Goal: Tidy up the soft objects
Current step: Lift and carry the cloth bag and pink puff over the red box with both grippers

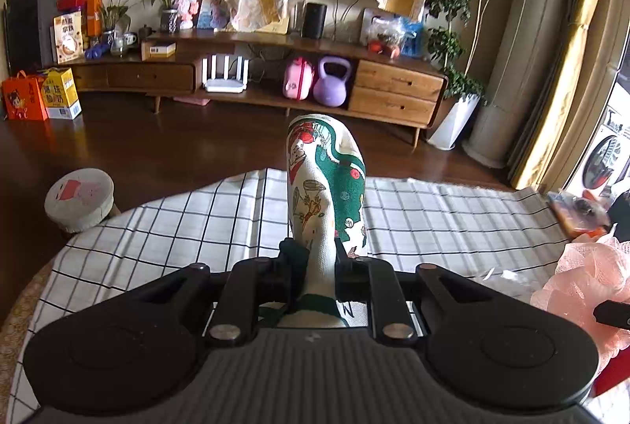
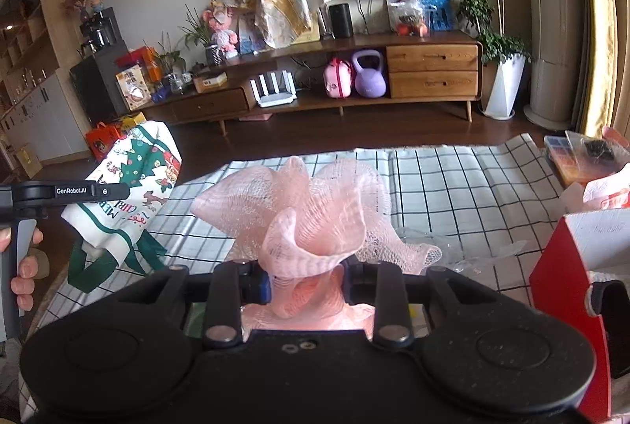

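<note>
A white cloth bag [image 1: 327, 180] printed with green Christmas pictures sticks up and forward out of my left gripper [image 1: 319, 266], which is shut on its lower part. The right wrist view shows the same bag [image 2: 134, 180] hanging at the left above the table, its green handles dangling. My right gripper [image 2: 307, 278] is shut on a pink mesh bath pouf [image 2: 299, 199], whose ruffles fan out above the fingers. The pouf [image 1: 582, 278] also shows at the right edge of the left wrist view. Both things are held above the checked tablecloth [image 2: 453, 187].
A red and white open box [image 2: 567, 266] stands at the right, close to my right gripper. A clear plastic box [image 2: 579, 156] and crumpled clear wrap [image 2: 472, 250] lie on the cloth. A round stool [image 1: 78, 199] stands beside the table's left edge. A person's hand [image 2: 27, 266] grips the left handle.
</note>
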`<state>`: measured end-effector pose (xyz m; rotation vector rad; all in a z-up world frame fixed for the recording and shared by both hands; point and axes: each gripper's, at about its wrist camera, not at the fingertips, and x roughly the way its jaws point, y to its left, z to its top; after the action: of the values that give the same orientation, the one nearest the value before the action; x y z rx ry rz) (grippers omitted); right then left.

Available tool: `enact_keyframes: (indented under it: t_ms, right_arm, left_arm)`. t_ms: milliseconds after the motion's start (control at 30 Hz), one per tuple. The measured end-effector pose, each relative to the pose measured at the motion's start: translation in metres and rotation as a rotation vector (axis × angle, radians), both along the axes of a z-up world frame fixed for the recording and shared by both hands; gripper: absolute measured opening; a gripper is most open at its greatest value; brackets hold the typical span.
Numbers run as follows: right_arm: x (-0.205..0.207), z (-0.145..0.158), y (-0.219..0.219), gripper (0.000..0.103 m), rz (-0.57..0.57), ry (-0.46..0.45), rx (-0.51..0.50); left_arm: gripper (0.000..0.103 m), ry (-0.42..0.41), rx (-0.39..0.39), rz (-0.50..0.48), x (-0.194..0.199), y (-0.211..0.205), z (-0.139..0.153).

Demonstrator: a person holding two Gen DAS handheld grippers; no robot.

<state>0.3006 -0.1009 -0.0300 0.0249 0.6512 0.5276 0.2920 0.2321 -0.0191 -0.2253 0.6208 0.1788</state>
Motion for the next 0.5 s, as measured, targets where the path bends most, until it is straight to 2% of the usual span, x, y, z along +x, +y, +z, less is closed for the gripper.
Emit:
enact_keyframes:
  t_ms: [267,500]
  right_arm:
    - [-0.038,0.03,-0.025,0.03,0.023,-0.04,0.02]
    - [-0.072,0.049,-0.049,0.03,0.025,-0.067,0.024]
  left_arm:
    - [0.017,-0.039,-0.014,-0.05,-0.039,-0.022,0.044]
    - [0.017,-0.066,-0.016,-0.126,-0.066,-0.058,0.072]
